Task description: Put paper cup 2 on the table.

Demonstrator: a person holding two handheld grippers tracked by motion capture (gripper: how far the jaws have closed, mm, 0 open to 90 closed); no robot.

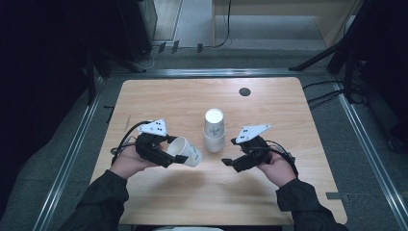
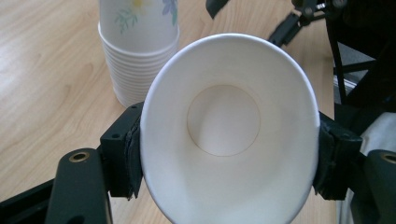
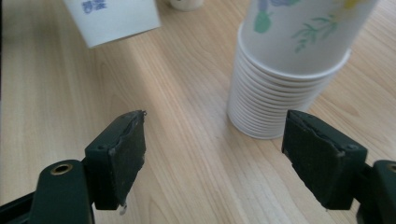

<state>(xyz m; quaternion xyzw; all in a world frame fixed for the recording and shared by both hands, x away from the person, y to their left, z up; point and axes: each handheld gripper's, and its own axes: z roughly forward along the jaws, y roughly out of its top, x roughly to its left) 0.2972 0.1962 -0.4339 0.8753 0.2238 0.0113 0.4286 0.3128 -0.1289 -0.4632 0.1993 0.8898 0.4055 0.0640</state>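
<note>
Holding empty paper cup point(image 2: 224, 126) beside cup stack point(image 1: 214, 131)

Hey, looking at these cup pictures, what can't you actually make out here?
- Stack of paper cups: its top is cut off by the upper edge in both gripper views, so the count is uncertain.
- Held paper cup: its outer print is hidden in the left gripper view, which looks into its mouth.
- Dark round spot on the table: too small in the high view to identify.
</note>
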